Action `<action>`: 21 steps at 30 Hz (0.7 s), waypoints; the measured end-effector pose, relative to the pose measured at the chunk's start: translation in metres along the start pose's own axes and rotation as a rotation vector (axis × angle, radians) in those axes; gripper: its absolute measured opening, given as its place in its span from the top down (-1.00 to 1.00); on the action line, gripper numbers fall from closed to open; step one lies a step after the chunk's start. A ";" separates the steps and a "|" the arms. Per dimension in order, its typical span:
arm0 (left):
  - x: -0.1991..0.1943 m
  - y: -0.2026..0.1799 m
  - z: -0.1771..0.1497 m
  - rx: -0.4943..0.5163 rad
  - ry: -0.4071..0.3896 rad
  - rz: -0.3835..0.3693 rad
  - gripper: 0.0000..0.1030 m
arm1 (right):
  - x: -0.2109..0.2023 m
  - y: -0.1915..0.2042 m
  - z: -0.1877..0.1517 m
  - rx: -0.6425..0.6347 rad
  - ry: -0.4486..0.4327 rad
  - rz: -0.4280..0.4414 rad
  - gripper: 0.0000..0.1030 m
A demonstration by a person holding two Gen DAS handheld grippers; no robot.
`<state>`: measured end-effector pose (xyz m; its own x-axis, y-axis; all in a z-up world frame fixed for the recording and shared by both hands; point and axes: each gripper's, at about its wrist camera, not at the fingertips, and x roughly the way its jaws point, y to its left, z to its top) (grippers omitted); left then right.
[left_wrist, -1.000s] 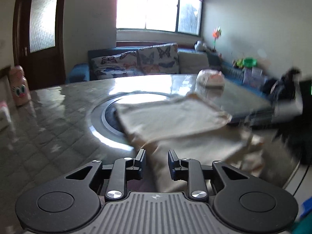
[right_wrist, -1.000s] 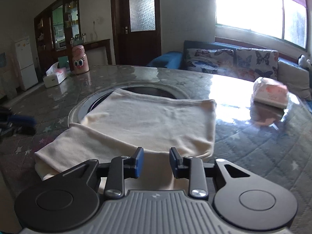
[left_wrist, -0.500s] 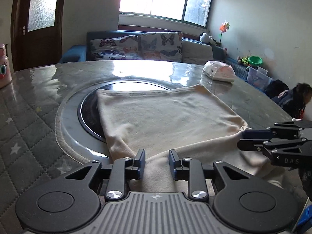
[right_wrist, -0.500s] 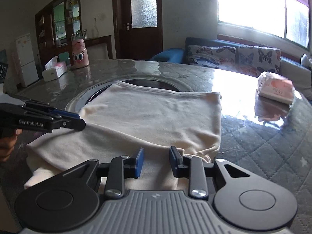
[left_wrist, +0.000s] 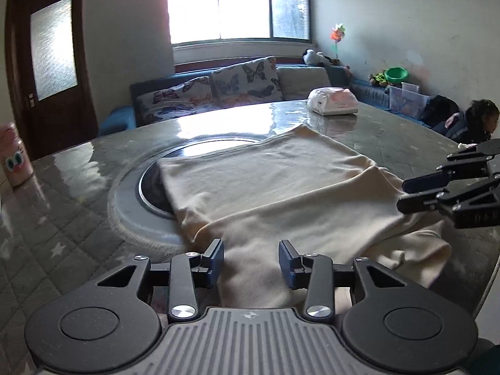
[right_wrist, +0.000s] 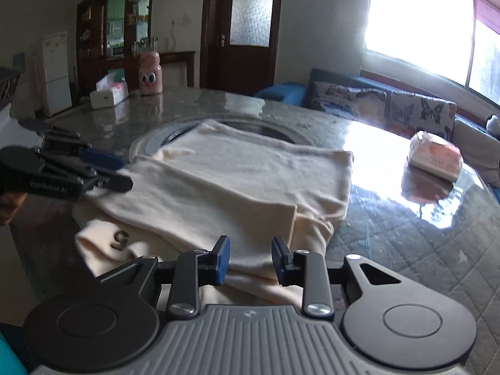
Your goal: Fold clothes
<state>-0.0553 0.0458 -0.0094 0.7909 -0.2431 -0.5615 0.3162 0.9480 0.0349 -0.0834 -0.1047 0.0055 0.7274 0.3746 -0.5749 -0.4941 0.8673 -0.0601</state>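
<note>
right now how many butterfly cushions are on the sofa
2 in view: one butterfly cushion toward the sofa's left end, another butterfly cushion right beside it toward the middle. The table edge may hide more.

Cream garment (left_wrist: 281,187); grey star-quilted table cover (left_wrist: 53,250); butterfly-print cushions (left_wrist: 243,84).

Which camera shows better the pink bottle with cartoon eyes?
The right wrist view: the pink bottle stands whole and upright on the far table edge. In the left wrist view it is cut by the picture's left edge.
</note>
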 end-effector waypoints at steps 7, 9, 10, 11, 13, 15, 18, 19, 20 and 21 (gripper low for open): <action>-0.004 0.010 -0.006 -0.092 0.028 0.018 0.11 | 0.005 -0.002 -0.005 0.025 0.017 0.010 0.31; -0.003 0.010 -0.003 -0.108 0.053 0.040 -0.08 | 0.002 -0.001 -0.001 0.027 0.001 0.012 0.27; -0.002 0.010 -0.001 -0.119 0.070 0.051 -0.09 | 0.002 -0.001 0.000 0.028 -0.001 0.013 0.25; -0.001 0.010 0.000 -0.132 0.086 0.060 -0.09 | 0.004 -0.001 0.000 0.029 0.001 0.014 0.22; -0.002 0.010 0.002 -0.156 0.104 0.075 -0.13 | 0.010 -0.001 -0.003 0.035 0.020 0.018 0.22; -0.004 0.009 0.005 -0.159 0.125 0.118 -0.42 | 0.012 0.000 -0.005 0.033 0.029 0.015 0.21; -0.005 0.008 0.007 -0.161 0.156 0.203 -0.72 | 0.009 0.003 -0.005 0.027 0.020 0.009 0.05; -0.005 0.008 0.007 -0.167 0.158 0.209 -0.73 | 0.008 0.003 -0.004 0.027 0.016 0.009 0.02; -0.006 0.008 0.007 -0.173 0.163 0.211 -0.75 | 0.008 0.004 -0.004 0.027 0.016 0.007 -0.03; -0.006 0.008 0.007 -0.177 0.170 0.218 -0.79 | 0.008 0.004 -0.004 0.028 0.018 0.004 -0.09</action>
<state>-0.0535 0.0528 0.0002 0.7263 -0.0065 -0.6874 0.0408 0.9986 0.0336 -0.0816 -0.0995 -0.0023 0.7169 0.3722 -0.5895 -0.4829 0.8750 -0.0348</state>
